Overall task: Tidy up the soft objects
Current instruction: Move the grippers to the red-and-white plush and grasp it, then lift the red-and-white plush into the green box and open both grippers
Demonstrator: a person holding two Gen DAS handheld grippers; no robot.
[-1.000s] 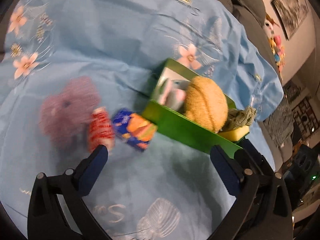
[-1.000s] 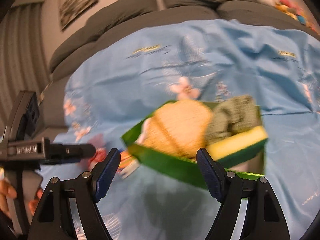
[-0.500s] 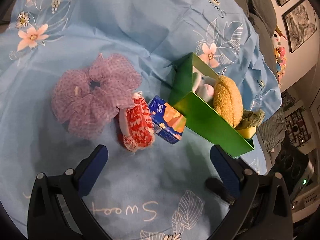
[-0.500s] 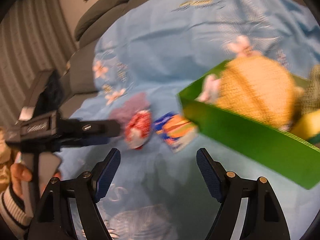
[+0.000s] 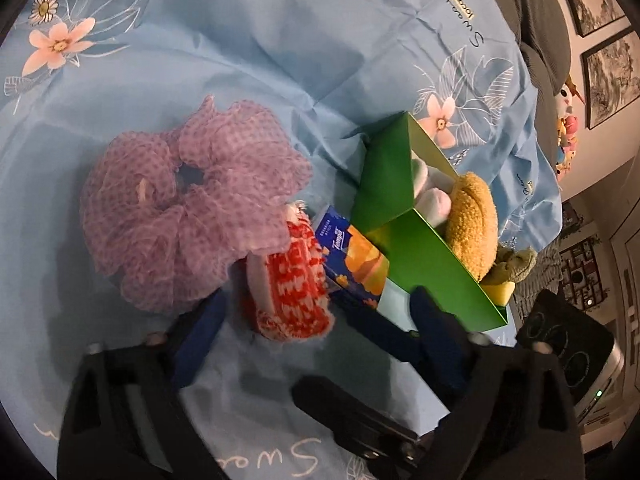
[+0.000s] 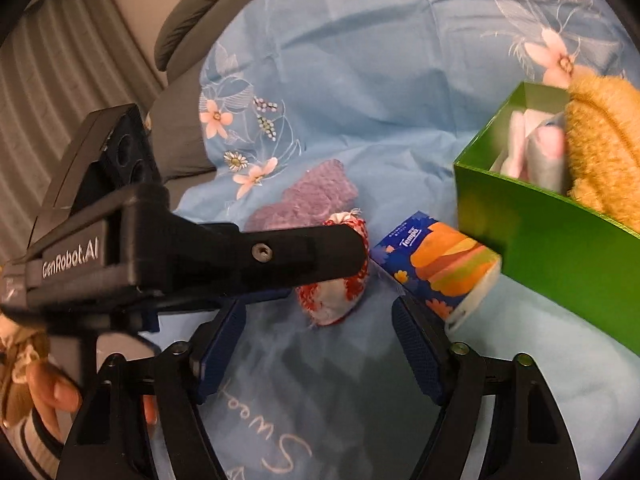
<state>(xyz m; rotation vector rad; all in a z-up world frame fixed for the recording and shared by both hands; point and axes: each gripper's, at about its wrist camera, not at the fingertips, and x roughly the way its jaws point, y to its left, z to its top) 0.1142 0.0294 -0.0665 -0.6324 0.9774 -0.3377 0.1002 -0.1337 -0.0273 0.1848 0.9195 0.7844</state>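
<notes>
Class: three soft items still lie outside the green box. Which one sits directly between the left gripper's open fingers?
The red-and-white knitted pouch. The purple scrunchie lies beyond it to the left; the tissue pack leans against the green box.

The blue and orange tissue pack (image 6: 436,264) carries the brand "Tempo" in white — legible in both views. The left gripper's (image 6: 280,256) black body reads "GenRobot.AI". The blue floral cloth (image 5: 280,32) bears cursive script, "Sweet" — the remaining lettering is unreadable.
</notes>
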